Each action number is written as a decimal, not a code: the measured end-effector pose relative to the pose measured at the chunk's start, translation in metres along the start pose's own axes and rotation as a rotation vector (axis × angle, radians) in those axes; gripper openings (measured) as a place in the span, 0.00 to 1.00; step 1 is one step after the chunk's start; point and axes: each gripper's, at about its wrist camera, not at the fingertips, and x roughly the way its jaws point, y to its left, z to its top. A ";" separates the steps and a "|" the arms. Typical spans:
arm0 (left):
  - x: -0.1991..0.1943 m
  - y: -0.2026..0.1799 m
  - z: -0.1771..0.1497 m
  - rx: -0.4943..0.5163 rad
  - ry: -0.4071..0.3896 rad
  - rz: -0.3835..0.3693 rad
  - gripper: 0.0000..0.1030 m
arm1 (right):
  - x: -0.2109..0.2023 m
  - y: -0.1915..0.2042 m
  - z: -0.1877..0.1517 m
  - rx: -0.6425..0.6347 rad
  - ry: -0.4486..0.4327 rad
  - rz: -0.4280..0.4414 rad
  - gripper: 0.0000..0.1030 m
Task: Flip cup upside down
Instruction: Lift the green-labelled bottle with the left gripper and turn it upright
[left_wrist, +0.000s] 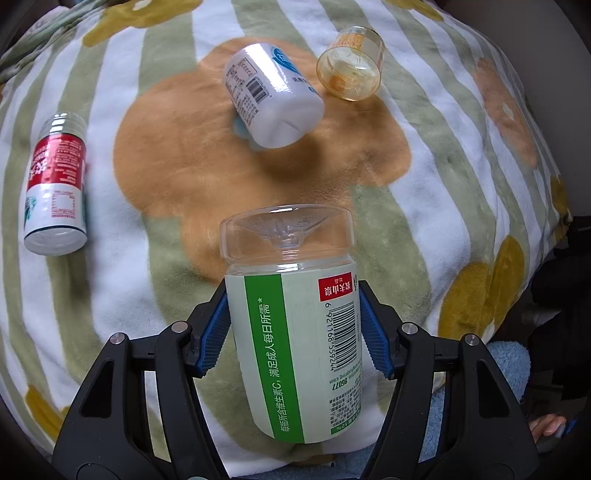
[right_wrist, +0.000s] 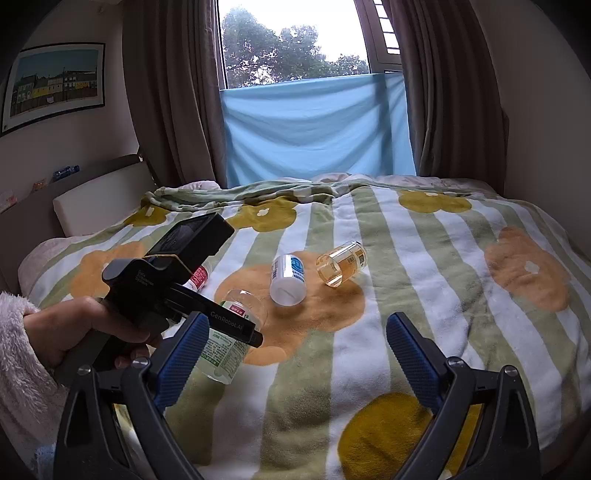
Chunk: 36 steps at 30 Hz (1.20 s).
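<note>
My left gripper (left_wrist: 293, 325) is shut on a clear cup with a green and white label (left_wrist: 295, 332), its blue pads (left_wrist: 212, 336) pressing both sides. The cup's clear base points away from me, just above the blanket. In the right wrist view the same cup (right_wrist: 229, 350) hangs tilted in the left gripper (right_wrist: 221, 326), held by a hand at the left. My right gripper (right_wrist: 295, 350) is open and empty above the blanket.
On the striped flower blanket (left_wrist: 443, 184) lie a white cup (left_wrist: 273, 96), an amber clear cup (left_wrist: 351, 64) and a red and white cup (left_wrist: 55, 184). They also show in the right wrist view: white (right_wrist: 288, 280), amber (right_wrist: 341, 264), red (right_wrist: 199, 277). Headboard at left, curtains behind.
</note>
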 end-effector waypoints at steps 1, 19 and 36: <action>0.003 -0.003 -0.001 0.004 0.005 0.001 0.59 | -0.002 -0.001 -0.001 0.002 0.000 -0.002 0.93; -0.004 0.002 -0.020 -0.122 -0.012 0.010 0.89 | -0.030 -0.032 -0.001 0.064 0.000 -0.019 0.93; -0.093 0.002 -0.107 -0.127 -0.341 0.071 0.89 | 0.079 -0.017 0.043 0.210 0.562 0.315 0.93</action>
